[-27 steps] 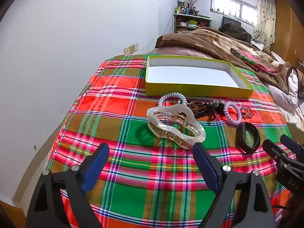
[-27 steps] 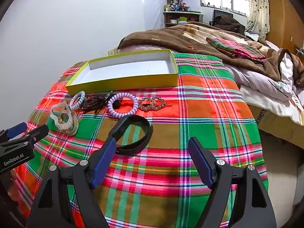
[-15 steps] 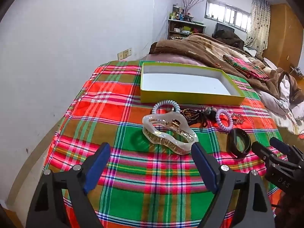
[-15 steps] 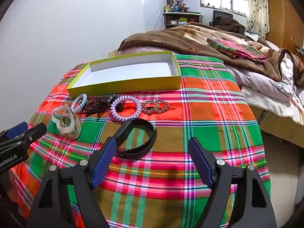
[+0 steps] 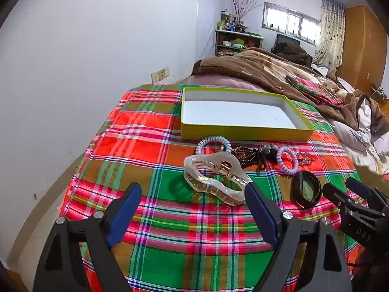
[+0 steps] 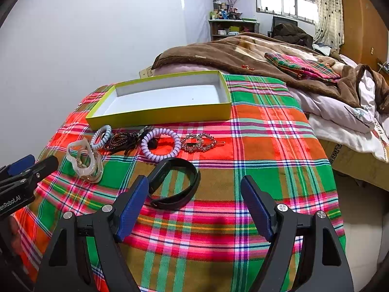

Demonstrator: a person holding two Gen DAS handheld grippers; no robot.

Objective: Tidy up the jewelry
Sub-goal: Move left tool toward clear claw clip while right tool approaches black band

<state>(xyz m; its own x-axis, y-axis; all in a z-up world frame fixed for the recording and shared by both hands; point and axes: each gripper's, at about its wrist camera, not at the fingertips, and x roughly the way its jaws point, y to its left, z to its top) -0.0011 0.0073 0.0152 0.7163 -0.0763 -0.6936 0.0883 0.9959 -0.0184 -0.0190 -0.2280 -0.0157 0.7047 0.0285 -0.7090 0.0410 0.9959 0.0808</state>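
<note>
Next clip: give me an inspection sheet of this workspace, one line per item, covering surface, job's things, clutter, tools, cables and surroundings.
Surface: plaid cloth spread over the bed.
Job's things: empty yellow-green box; in front of it a white hair claw, pale blue coil tie, dark beaded piece, lilac coil tie, rhinestone clip, black band.
Clutter: brown blanket and a folded plaid cloth behind.
Tools: left tool open, empty; right tool open, empty.
Cables: nothing seen.
Surroundings: white wall, shelf, window, curtain.
</note>
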